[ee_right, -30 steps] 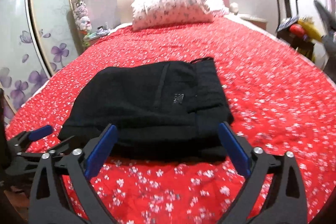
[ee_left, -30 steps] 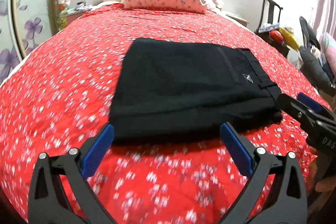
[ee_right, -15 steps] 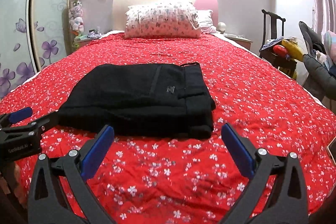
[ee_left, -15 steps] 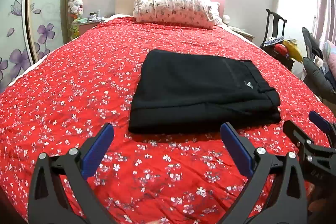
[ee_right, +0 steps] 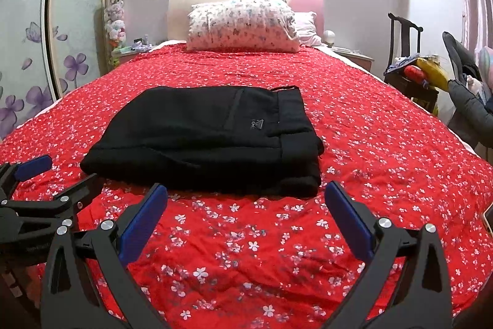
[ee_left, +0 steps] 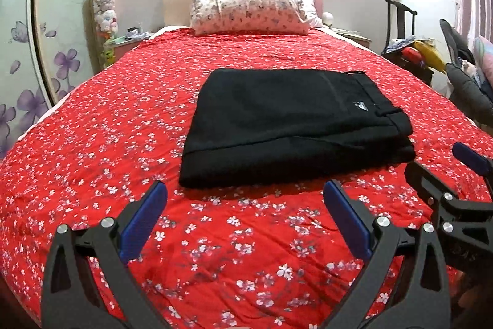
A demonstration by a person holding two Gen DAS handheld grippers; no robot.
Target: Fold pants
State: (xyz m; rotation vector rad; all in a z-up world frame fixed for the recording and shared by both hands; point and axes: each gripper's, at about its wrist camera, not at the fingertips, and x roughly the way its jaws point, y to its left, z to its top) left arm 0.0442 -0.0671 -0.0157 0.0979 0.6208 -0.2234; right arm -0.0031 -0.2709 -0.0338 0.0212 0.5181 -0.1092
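Observation:
The black pants [ee_left: 292,125] lie folded into a flat rectangle on the red flowered bedspread [ee_left: 107,150], waistband to the right; they also show in the right wrist view [ee_right: 209,137]. My left gripper [ee_left: 245,205] is open and empty, held above the bedspread short of the pants' near edge. My right gripper [ee_right: 246,205] is open and empty, also short of the near edge. The right gripper shows at the right edge of the left wrist view [ee_left: 443,171]. The left gripper shows at the left edge of the right wrist view [ee_right: 58,178].
A flowered pillow [ee_left: 249,10] leans on the headboard at the far end. A wardrobe with purple flowers [ee_right: 40,57] stands left. A nightstand with soft toys [ee_left: 106,17] is at the back left. A chair with clothes and bags [ee_right: 431,76] stands right.
Both grippers have drawn back from the pants' near edge and risen, staying open. The folded pants lie still and now look farther away.

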